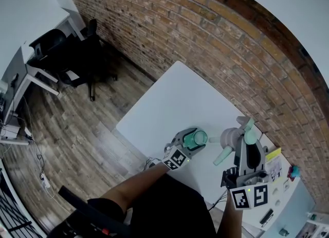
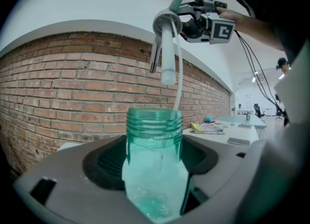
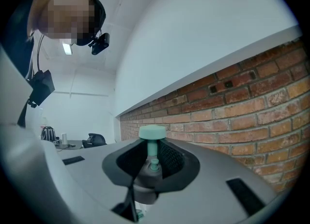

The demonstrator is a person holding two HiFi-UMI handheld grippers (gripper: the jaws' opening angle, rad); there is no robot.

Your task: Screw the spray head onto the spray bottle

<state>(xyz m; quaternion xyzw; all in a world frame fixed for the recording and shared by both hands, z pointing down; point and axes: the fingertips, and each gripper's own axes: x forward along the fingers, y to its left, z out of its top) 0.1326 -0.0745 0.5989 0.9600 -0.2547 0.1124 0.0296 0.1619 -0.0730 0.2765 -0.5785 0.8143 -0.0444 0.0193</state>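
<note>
The left gripper (image 1: 191, 140) holds the teal spray bottle (image 2: 155, 170) upright, its jaws clamped on the body below the open threaded neck. The right gripper (image 1: 241, 143) holds the spray head (image 2: 167, 22), jaws narrow, above and beside the bottle. The head's thin tube (image 2: 178, 73) hangs down to the neck rim. Below lies the white desk (image 1: 175, 103). Beyond it stands the brick wall (image 1: 205, 41).

Spray bottle (image 1: 196, 138): in left gripper (image 1: 191, 141), over table's (image 1: 175, 98) near edge.
Spray head (image 1: 230, 139): in right gripper (image 1: 244, 140), right of the bottle.
Brick wall (image 1: 205, 36): behind table.
Office chair (image 1: 82, 52): far left, on floor (image 1: 87, 129).
</note>
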